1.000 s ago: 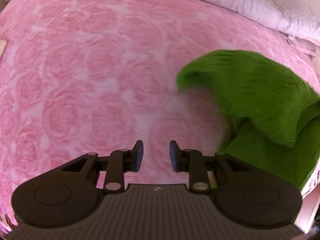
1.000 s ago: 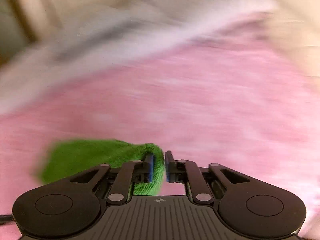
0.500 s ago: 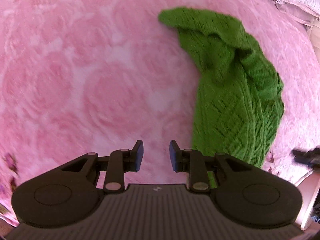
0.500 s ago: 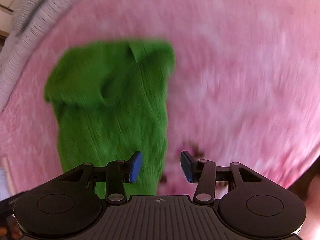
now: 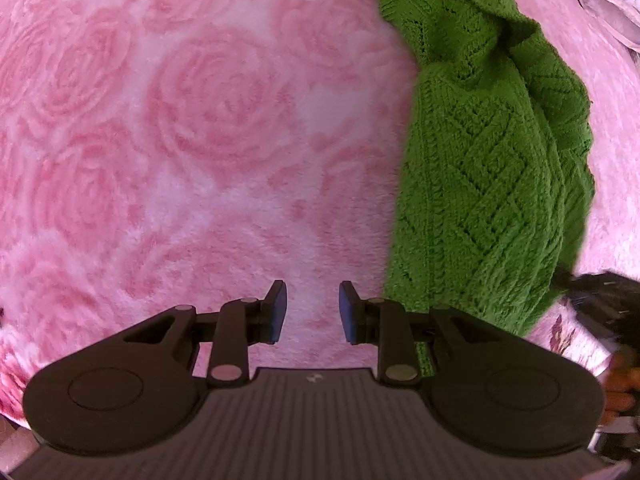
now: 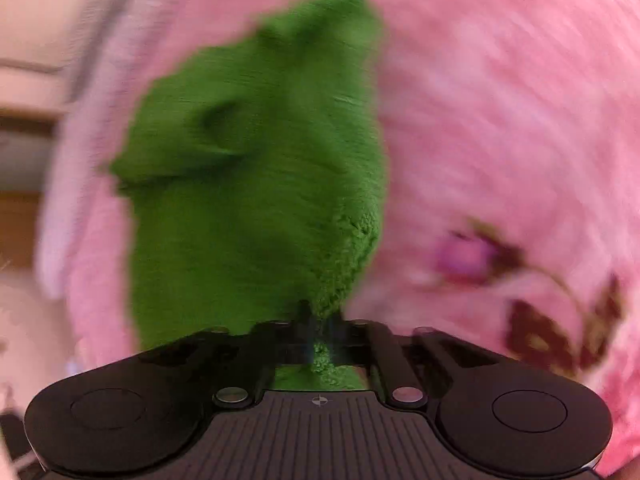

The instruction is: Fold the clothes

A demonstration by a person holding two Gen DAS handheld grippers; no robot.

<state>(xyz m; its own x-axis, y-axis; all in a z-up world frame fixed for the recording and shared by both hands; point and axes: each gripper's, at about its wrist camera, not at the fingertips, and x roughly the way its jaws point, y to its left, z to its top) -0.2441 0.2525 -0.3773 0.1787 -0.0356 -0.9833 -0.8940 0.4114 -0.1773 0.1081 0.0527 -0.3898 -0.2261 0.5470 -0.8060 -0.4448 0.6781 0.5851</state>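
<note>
So: green knit (image 5: 488, 168) lies in a long bunched strip on the pink rose blanket (image 5: 200, 128) of the bed, half-folded, with ripples at its far end. It reads as soft, floppy and light, an open cable/lace stitch, so it will stretch and sag rather than hold a crease. Not slippery on this fuzzy blanket, and it may drag on it. Best hold is a hem or corner, pinching through 2 layers; lace holes could snag a pad.

Right claw (image 6: 320, 328): jaws brought together on the near end of the knit, green yarn visible between the pads. Frame is motion-blurred, so depth of bite is hard to judge.

Left claw (image 5: 310, 312): about half open, nothing between the fingers, pointing down at bare blanket, with the knit's near-left edge just beside its right finger (image 5: 348, 312). Not touching cloth as far as I can see.
</note>
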